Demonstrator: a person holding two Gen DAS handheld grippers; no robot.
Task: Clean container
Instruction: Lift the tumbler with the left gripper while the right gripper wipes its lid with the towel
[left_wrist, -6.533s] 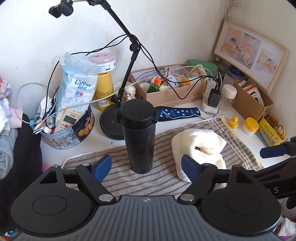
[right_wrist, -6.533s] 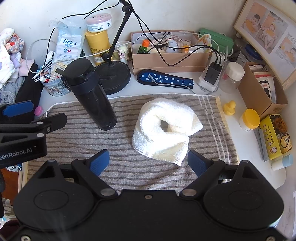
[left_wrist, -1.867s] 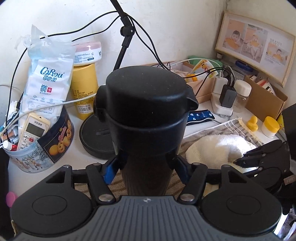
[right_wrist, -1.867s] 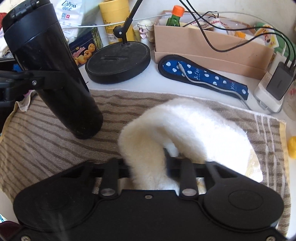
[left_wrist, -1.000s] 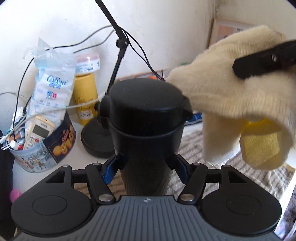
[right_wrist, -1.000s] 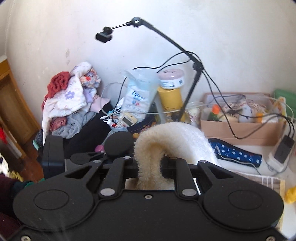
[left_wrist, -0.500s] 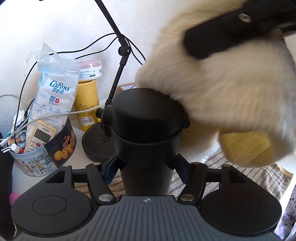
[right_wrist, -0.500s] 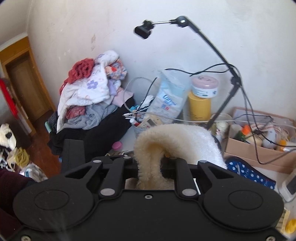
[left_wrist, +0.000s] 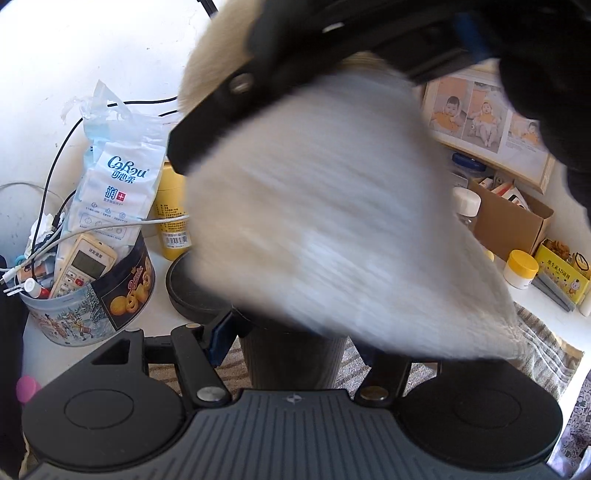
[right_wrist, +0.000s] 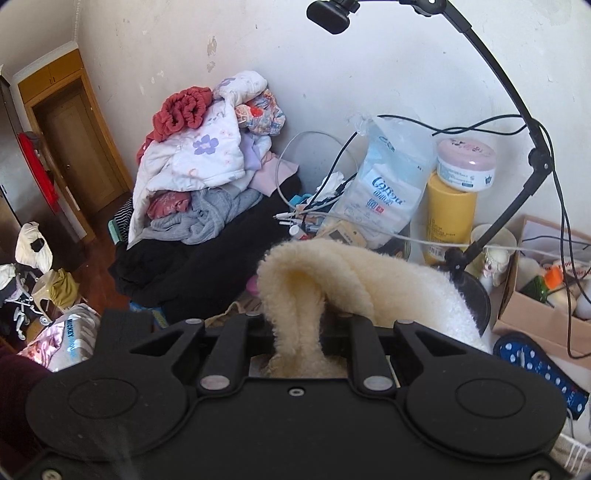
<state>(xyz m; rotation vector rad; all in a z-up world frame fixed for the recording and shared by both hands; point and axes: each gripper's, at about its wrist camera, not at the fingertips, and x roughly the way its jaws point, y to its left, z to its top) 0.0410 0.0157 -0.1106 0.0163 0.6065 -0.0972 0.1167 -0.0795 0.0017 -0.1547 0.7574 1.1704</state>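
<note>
The flask (left_wrist: 291, 354), a dark upright cylinder, stands on the striped mat (left_wrist: 546, 347) near the front of the white surface (left_wrist: 48, 354), pinched at its sides by the left tool (left_wrist: 295, 343); one blue pad (left_wrist: 221, 339) of that tool shows pressed to the flask's left side, while the other side is hidden. Only the lower body of the flask can be seen, because the cream towel (left_wrist: 332, 229) hangs blurred over its top and fills the middle of the left wrist view. Whether the towel touches the lid cannot be told.

The right tool (right_wrist: 298, 332) is pressed together on a fold of the towel, which arches up and away from its fingers (right_wrist: 352, 343) in the right wrist view. In the left wrist view the same tool crosses the top of the picture as a dark bar above the towel.

To the left of the flask sits a round biscuit tin (left_wrist: 88, 302) holding a remote control (left_wrist: 83, 264) and cables, with a tissue pack (left_wrist: 118, 184) and a yellow canister (left_wrist: 171, 221) behind it. A black lamp base (left_wrist: 192, 284) lies just beyond the flask. On the far right are a framed photo (left_wrist: 484, 122), a cardboard box (left_wrist: 509, 221) and a small yellow-lidded jar (left_wrist: 521, 267). A heap of clothes (right_wrist: 199, 162) is piled to the left against the wall.
</note>
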